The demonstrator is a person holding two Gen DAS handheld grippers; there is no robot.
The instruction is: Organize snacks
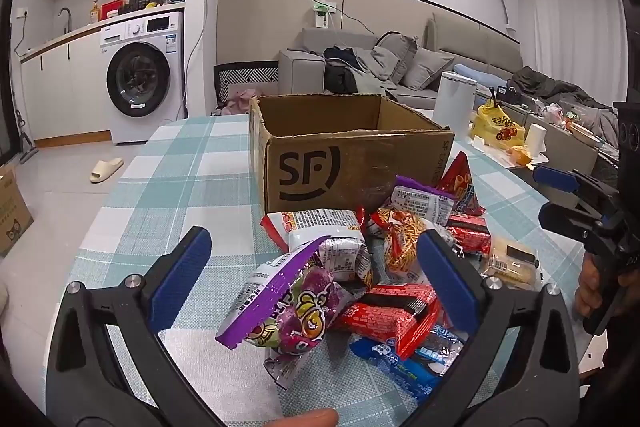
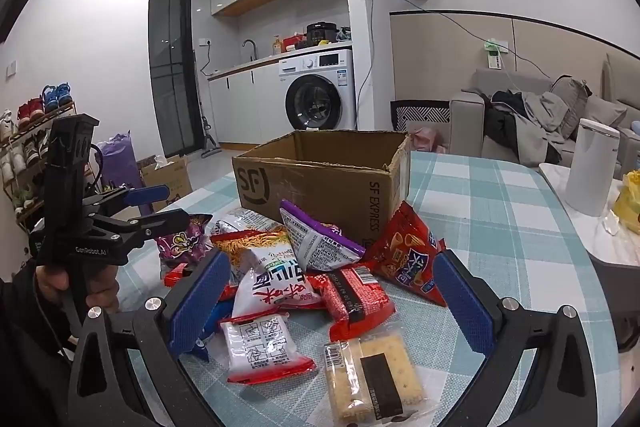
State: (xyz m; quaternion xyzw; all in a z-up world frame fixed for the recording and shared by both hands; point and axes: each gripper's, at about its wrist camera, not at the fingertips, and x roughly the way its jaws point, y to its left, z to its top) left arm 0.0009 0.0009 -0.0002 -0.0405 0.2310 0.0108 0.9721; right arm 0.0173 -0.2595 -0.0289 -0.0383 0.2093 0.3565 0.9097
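A pile of snack packets lies on the checked tablecloth in front of an open cardboard box point(image 1: 344, 155) point(image 2: 320, 183) marked SF. My left gripper point(image 1: 316, 267) stands open above the pile's near side, over a purple packet point(image 1: 296, 311) and a red bar packet point(image 1: 392, 311), touching neither. My right gripper point(image 2: 332, 295) is open too, hovering over a white and red noodle packet point(image 2: 276, 283), a red packet point(image 2: 352, 295) and a clear cracker pack point(image 2: 372, 375). A red triangular chip bag point(image 2: 408, 251) leans by the box. Each gripper shows at the edge of the other's view.
A white cylindrical appliance point(image 2: 592, 171) and a yellow bag point(image 1: 496, 127) sit on a side table at the right. The tablecloth point(image 1: 192, 163) stretches left of the box. A sofa, a washing machine and a shoe rack stand beyond the table.
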